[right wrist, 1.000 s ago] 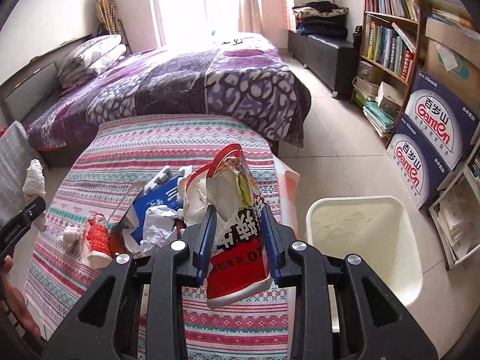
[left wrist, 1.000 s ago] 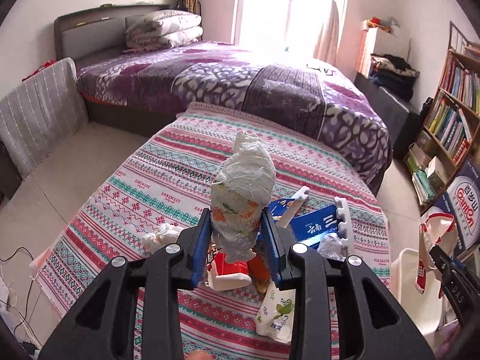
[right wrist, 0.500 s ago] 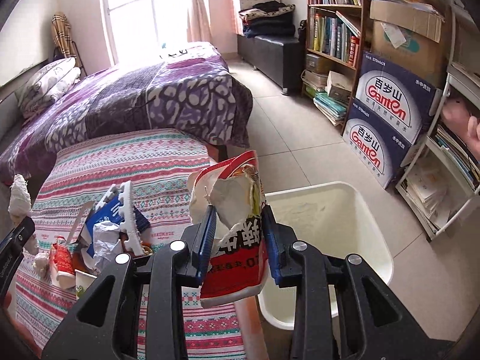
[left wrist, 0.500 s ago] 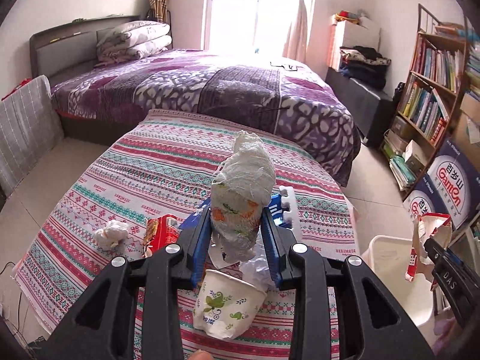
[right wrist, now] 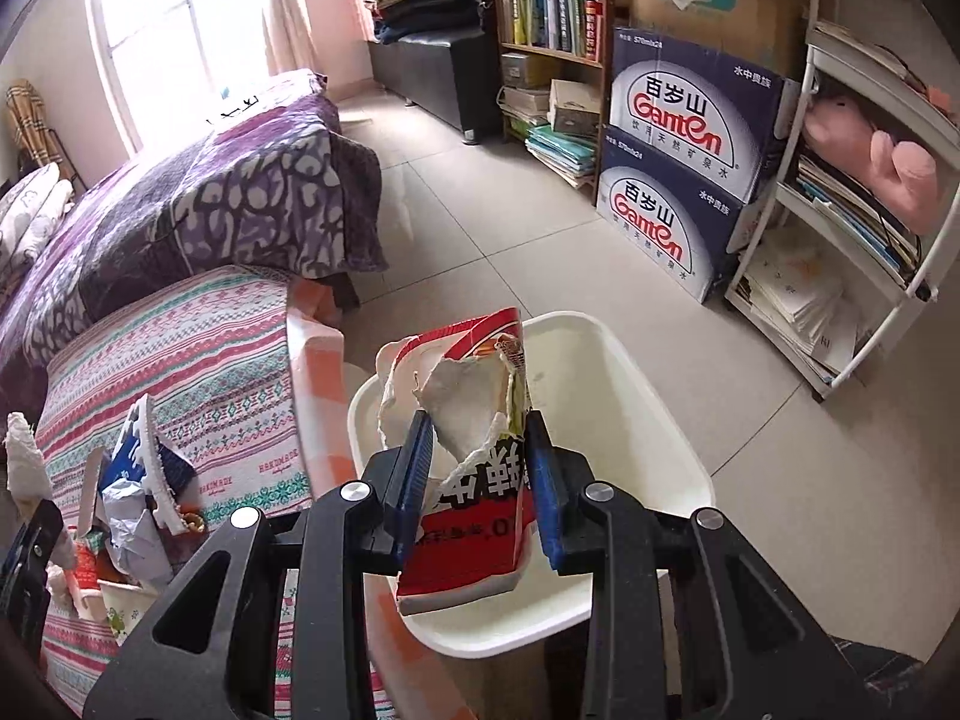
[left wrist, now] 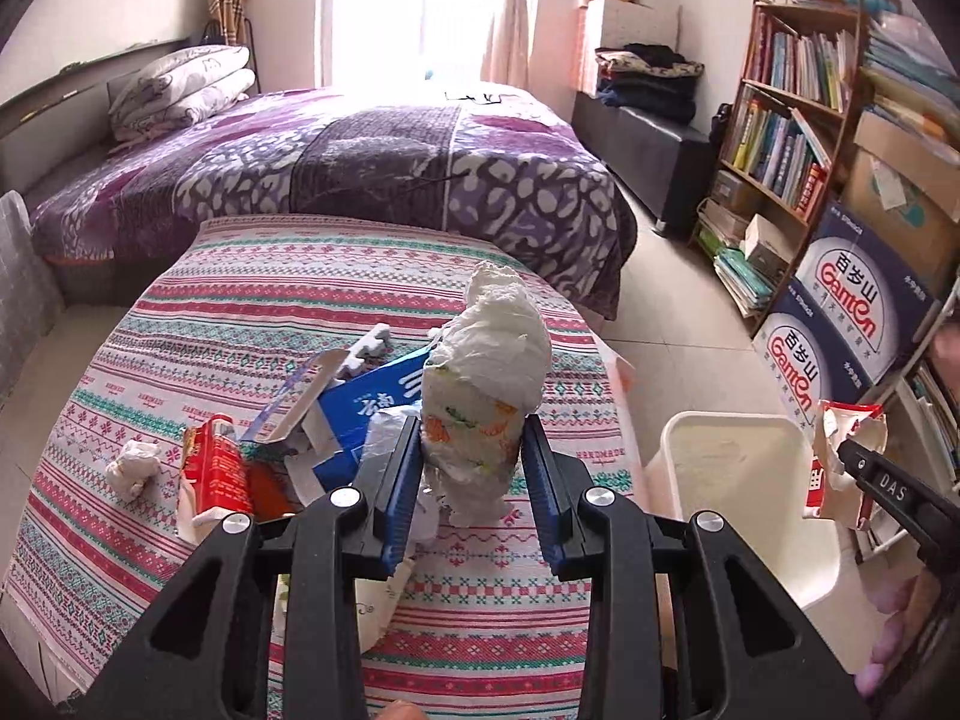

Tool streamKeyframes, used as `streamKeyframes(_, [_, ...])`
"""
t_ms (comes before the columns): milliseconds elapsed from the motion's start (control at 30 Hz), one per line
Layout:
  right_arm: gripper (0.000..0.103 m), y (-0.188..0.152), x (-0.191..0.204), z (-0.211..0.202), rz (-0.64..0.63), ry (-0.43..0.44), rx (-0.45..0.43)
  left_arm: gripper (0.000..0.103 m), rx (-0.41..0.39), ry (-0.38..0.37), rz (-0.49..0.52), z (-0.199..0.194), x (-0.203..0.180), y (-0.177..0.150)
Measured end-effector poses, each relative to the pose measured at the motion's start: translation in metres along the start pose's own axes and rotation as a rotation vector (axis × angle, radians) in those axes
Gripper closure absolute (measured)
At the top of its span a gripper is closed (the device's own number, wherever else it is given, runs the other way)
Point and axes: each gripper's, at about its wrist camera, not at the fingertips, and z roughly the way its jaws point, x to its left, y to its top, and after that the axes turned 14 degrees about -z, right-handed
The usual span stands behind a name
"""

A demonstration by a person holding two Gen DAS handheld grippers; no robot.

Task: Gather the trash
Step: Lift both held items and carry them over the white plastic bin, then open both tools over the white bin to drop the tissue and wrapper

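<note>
My left gripper point(left wrist: 471, 462) is shut on a crumpled paper cup stuffed with white tissue point(left wrist: 483, 384) and holds it above the striped tablecloth point(left wrist: 240, 300). My right gripper point(right wrist: 480, 468) is shut on a torn red and white snack bag point(right wrist: 468, 480) and holds it over the white trash bin point(right wrist: 630, 384). The bin also shows in the left wrist view point(left wrist: 738, 480), right of the table, with the right gripper point(left wrist: 852, 462) over it. Loose trash lies on the table: a blue carton point(left wrist: 360, 402), a red packet point(left wrist: 210, 468), a tissue ball point(left wrist: 132, 468).
A purple bed point(left wrist: 390, 162) stands behind the table. A bookshelf point(left wrist: 780, 120) and stacked water cartons point(right wrist: 678, 180) line the right wall. A white shelf rack point(right wrist: 852, 228) stands right of the bin. Tiled floor point(right wrist: 510, 240) lies between bed and shelves.
Both grippers have swung to the right. The right gripper carried the snack bag from above the table edge to over the bin. The left gripper still holds the cup.
</note>
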Motion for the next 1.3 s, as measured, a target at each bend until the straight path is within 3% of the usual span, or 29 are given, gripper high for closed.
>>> streamKeyframes(233, [0.069,0.005,-0.033,0.002,0.077,-0.047,0.029,0.069,0.071,-0.107,0.07,0.013,-0.042,-0.005])
streamKeyframes(333, [0.055,0.007,-0.05,-0.001,0.115,-0.074,0.029,0.069,0.11,-0.148,0.09,0.02,-0.06,-0.007])
streamKeyframes(400, [0.038,0.007,-0.06,-0.004,0.138,-0.097,0.02,0.069,0.143,-0.174,0.096,0.026,-0.071,-0.008])
streamKeyframes(567, [0.027,0.009,-0.086,-0.011,0.182,-0.142,-0.004,0.069,0.205,-0.212,0.116,0.042,-0.1,-0.017])
streamKeyframes(1133, [0.02,0.013,-0.135,-0.021,0.313,-0.139,-0.02,0.068,0.284,-0.321,0.2,0.051,-0.179,-0.029])
streamKeyframes(1167, [0.02,0.013,-0.137,-0.022,0.321,-0.139,-0.02,0.059,0.29,-0.328,0.204,0.051,-0.182,-0.028])
streamKeyframes(1200, [0.02,0.013,-0.138,-0.021,0.327,-0.138,-0.019,0.044,0.292,-0.337,0.205,0.051,-0.184,-0.028])
streamKeyframes(1267, [0.019,0.013,-0.139,-0.021,0.331,-0.137,-0.017,0.034,0.279,-0.349,0.199,0.048,-0.184,-0.026])
streamKeyframes(1300, [0.019,0.013,-0.14,-0.021,0.329,-0.137,-0.018,0.033,0.276,-0.351,0.2,0.046,-0.184,-0.025])
